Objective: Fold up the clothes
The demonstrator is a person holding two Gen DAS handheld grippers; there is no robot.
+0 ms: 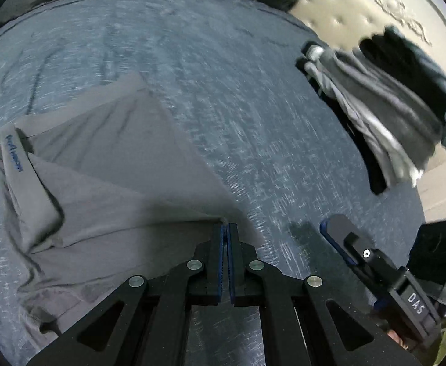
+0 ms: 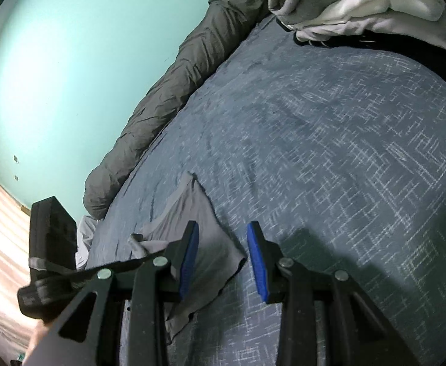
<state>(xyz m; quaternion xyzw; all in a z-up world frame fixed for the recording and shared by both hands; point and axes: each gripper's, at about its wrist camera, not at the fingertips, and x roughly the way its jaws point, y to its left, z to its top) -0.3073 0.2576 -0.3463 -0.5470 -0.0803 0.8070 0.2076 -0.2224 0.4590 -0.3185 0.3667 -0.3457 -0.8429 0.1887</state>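
Just grey garment [image 1: 107, 189] at left gripper [image 1: 225, 228] tips.

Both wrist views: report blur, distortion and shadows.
Left wrist view: motion blur streaks the blue bedspread and the clothes pile; the left gripper stays sharp. Right wrist view: fisheye bends the green wall; the right gripper throws a shadow onto the grey garment.
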